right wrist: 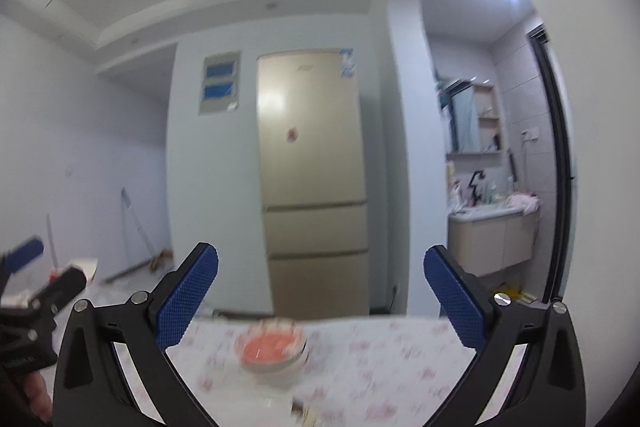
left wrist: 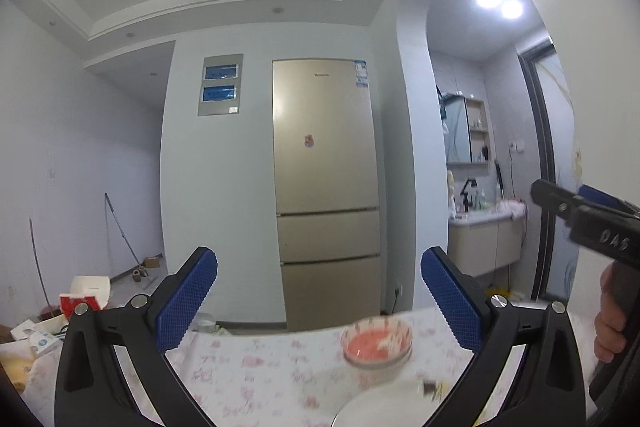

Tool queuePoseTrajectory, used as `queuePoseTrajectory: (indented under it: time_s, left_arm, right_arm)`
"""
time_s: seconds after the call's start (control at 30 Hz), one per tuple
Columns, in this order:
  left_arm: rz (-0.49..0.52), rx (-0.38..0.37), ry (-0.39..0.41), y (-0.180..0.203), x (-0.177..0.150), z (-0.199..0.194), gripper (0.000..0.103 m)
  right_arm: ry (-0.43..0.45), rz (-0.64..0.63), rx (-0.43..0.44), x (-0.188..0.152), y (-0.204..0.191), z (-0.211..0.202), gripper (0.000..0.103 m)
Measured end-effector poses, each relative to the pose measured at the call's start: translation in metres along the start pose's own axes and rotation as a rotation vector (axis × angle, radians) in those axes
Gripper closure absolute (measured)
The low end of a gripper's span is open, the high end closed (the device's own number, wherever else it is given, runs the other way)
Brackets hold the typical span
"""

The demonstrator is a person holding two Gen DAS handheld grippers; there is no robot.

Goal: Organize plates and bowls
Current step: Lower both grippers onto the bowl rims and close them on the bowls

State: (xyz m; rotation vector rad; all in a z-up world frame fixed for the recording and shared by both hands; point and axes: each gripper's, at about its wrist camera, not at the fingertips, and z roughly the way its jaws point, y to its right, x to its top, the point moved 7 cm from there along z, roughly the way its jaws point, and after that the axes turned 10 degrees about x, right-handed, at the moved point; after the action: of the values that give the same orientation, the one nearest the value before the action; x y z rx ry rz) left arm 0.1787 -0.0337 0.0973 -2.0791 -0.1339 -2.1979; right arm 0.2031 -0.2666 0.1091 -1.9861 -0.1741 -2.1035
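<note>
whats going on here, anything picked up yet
Nothing is held yet. A person holds both claws up over a floral-cloth table, and the left claw and right claw are open and empty. A bowl with a pink-orange inside sits ahead, with a white plate nearer, both blurred.

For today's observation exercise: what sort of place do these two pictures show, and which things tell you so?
Most likely a home's dining area: a gold fridge stands against the wall, a table with a floral cloth holds a pink-lined bowl, and an arched opening leads to a washroom with a vanity.
</note>
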Motion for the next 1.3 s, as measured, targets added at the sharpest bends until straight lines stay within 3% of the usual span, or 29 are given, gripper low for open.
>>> queuePoseTrajectory:
  time_s: [0.23,0.33,0.43,0.53,0.67,0.77,1.03,1.07,1.17,1.3]
  left_arm:
    - [-0.071,-0.035,0.052,0.014,0.064,0.033,0.0]
    - [-0.162,-0.053,0.048,0.013,0.085,0.053,0.0]
    - [-0.197,-0.047,0.071,0.008,0.094,0.067,0.0]
    - [-0.162,-0.045,0.062,0.003,0.084,0.084,0.0]
    - [-0.197,-0.047,-0.035,-0.01,0.045,0.118,0.0]
    - [-0.226,-0.077,-0.163,-0.011,0.02,0.154,0.0]
    - [-0.273,-0.145,-0.462,0.005,-0.057,0.223,0.0]
    - [-0.271,-0.138,-0.497,0.006,-0.067,0.23,0.0]
    - [-0.255,-0.114,-0.568,0.012,-0.094,0.242,0.0]
    - [-0.25,-0.106,-0.685,0.019,-0.131,0.259,0.001]
  right_arm:
    - [0.066,0.068,0.022,0.058,0.008,0.023,0.0]
    - [0.115,0.065,0.013,0.076,0.01,0.027,0.0]
    - [0.159,0.065,-0.032,0.082,0.018,0.03,0.0]
    - [0.135,0.095,-0.035,0.072,0.028,0.042,0.0]
    - [0.018,0.132,-0.023,0.045,0.043,0.078,0.0]
    - [-0.071,0.217,0.024,0.02,0.052,0.106,0.0]
    - [-0.448,0.444,0.139,-0.085,0.068,0.182,0.001]
    - [-0.522,0.476,0.142,-0.104,0.07,0.191,0.01]
    - [-0.631,0.541,0.184,-0.14,0.075,0.208,0.033]
    - [-0.737,0.581,0.211,-0.181,0.072,0.222,0.039]
